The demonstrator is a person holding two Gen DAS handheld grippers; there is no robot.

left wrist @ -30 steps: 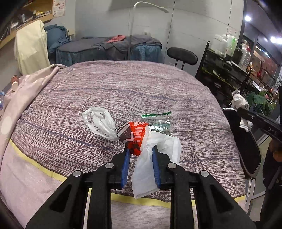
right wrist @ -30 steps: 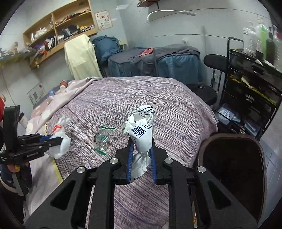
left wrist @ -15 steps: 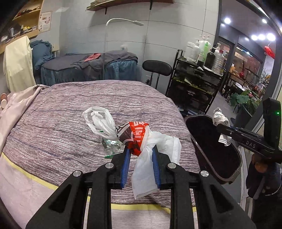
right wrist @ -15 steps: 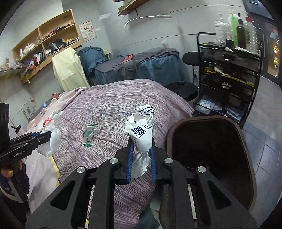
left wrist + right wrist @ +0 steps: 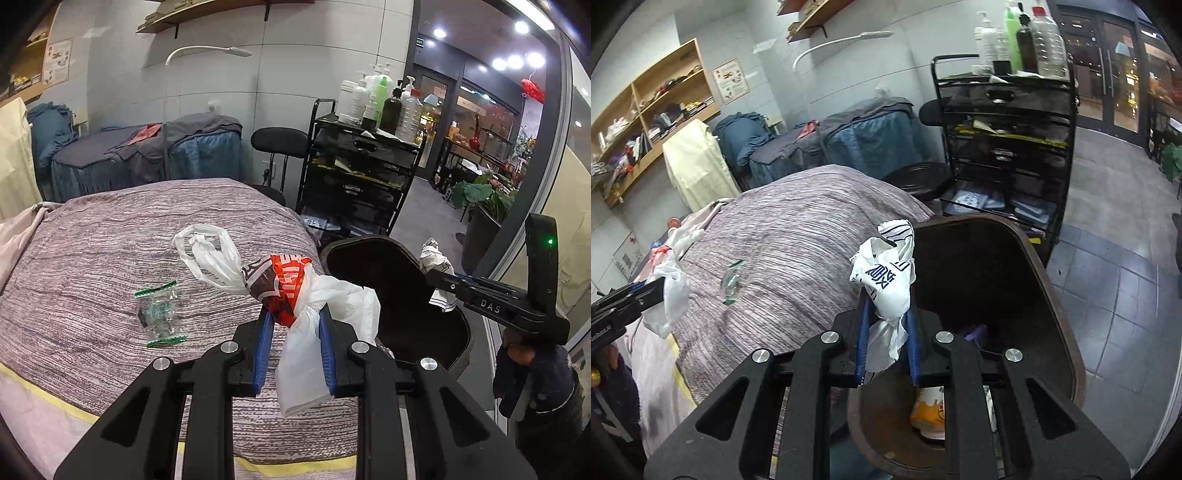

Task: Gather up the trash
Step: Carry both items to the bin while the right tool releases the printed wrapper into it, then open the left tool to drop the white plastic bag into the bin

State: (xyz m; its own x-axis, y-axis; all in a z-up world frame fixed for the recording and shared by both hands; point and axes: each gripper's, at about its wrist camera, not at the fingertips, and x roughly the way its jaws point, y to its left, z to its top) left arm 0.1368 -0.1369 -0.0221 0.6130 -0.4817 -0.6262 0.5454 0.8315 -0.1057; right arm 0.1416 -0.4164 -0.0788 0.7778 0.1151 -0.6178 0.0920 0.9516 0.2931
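Observation:
My left gripper (image 5: 294, 317) is shut on a white plastic bag with a red and brown wrapper (image 5: 284, 284), held above the bed's near edge, left of the dark brown trash bin (image 5: 399, 295). My right gripper (image 5: 886, 314) is shut on a crumpled white wrapper with blue print (image 5: 886, 277), held over the bin's (image 5: 1052, 302) near rim. A clear packet with green edges (image 5: 159, 314) lies on the purple striped bedcover (image 5: 110, 236). The bin holds a yellow and white cup (image 5: 929, 413).
A black wire cart (image 5: 362, 173) with bottles stands behind the bin. A black stool (image 5: 280, 144) and a covered massage bed (image 5: 140, 155) lie beyond. Tiled floor (image 5: 1115, 280) is right of the bin. Shelves (image 5: 653, 110) line the far wall.
Both grippers have swung right with their trash. The bin has come into full view; my right gripper now hangs over its rim, and my left gripper is nearer to it.

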